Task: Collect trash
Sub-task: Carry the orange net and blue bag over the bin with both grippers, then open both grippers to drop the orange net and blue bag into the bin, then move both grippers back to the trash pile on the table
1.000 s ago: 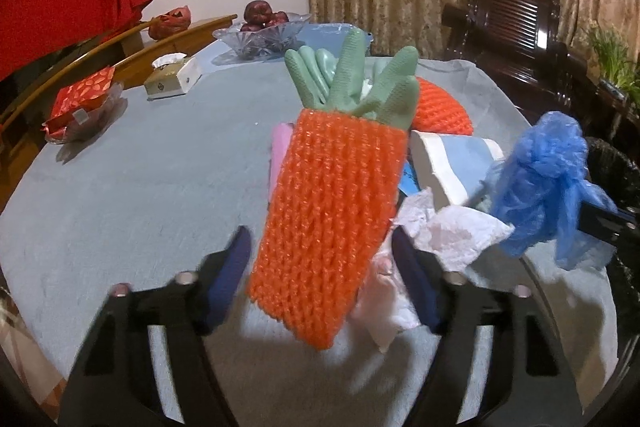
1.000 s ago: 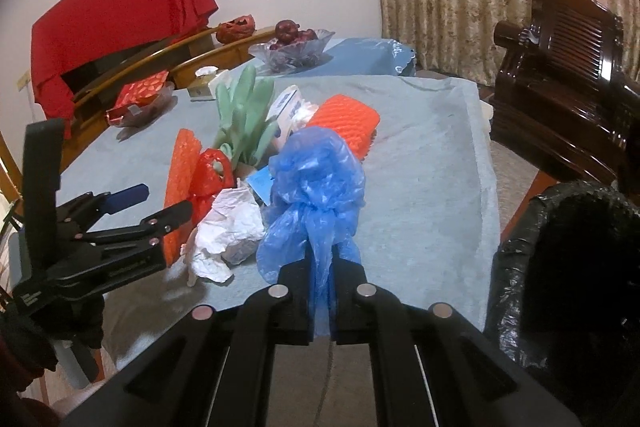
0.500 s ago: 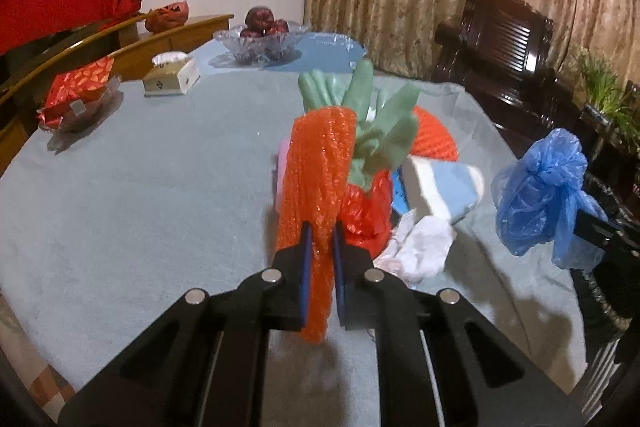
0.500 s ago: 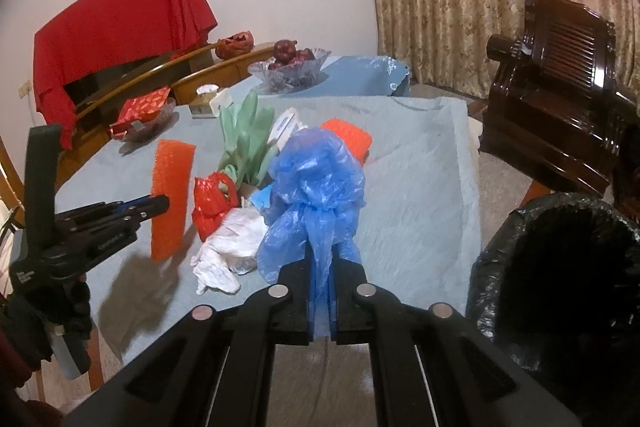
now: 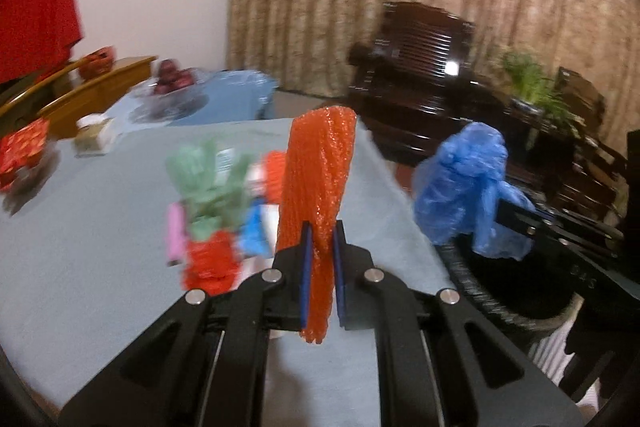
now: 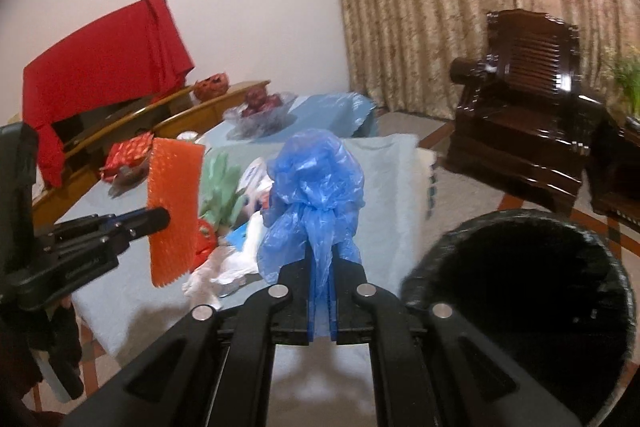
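My left gripper is shut on an orange foam net sleeve, which stands upright above the table; the same orange foam net sleeve and left gripper show at the left of the right wrist view. My right gripper is shut on a knotted blue plastic bag. That blue plastic bag hangs over the rim of a black-lined trash bin. The trash bin gapes at lower right in the right wrist view.
On the light blue tablecloth lie green rubber gloves, a red bag, a second orange net and crumpled white paper. A fruit bowl stands at the far end. A dark wooden armchair is beyond the bin.
My left gripper closed on the orange net sleeve and lifted it off the table, swinging right toward the bin. The right gripper rose with the blue bag, nearer the bin.
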`<control>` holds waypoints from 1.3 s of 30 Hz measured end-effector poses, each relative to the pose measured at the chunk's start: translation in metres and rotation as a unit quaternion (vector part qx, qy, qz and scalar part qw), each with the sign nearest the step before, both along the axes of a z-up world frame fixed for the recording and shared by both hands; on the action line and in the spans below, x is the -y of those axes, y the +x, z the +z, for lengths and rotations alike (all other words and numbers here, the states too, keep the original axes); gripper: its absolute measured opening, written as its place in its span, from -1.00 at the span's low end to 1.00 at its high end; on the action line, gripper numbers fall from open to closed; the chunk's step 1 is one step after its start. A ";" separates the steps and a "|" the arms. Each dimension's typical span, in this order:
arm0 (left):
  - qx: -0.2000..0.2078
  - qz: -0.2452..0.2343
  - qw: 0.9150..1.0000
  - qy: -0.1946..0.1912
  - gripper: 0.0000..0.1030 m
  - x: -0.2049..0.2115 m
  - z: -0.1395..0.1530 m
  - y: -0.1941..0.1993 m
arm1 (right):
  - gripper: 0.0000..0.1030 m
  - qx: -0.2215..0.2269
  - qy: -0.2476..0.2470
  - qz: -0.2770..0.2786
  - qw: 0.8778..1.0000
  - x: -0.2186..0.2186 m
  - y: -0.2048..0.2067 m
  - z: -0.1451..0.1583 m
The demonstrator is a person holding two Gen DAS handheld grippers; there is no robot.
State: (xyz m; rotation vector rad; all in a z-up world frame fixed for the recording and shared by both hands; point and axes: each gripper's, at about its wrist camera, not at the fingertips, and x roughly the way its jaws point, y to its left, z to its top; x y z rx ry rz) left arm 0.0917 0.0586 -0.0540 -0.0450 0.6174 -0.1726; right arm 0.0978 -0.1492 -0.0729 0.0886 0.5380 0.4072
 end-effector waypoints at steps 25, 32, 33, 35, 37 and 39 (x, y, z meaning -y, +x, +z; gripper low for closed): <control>-0.038 -0.188 0.981 0.000 -0.25 0.234 -0.044 0.067 | -0.49 -0.064 -0.032 -0.225 0.972 0.186 -0.009 -0.043; -0.046 -0.170 0.984 -0.002 0.31 0.211 -0.047 0.066 | 0.61 -0.061 -0.033 -0.257 0.964 0.190 -0.013 -0.045; -0.047 -0.165 0.985 -0.004 0.33 0.205 -0.046 0.066 | 0.65 -0.059 -0.030 -0.260 0.963 0.188 -0.015 -0.045; -0.040 -0.149 0.988 -0.002 0.47 0.188 -0.041 0.066 | 0.83 -0.055 -0.027 -0.263 0.963 0.186 -0.015 -0.043; -0.025 -0.131 0.991 0.004 0.55 0.169 -0.035 0.063 | 0.85 -0.049 -0.027 -0.260 0.964 0.181 -0.015 -0.041; -0.015 -0.116 0.993 0.010 0.62 0.153 -0.029 0.059 | 0.87 -0.043 -0.028 -0.248 0.967 0.171 -0.014 -0.036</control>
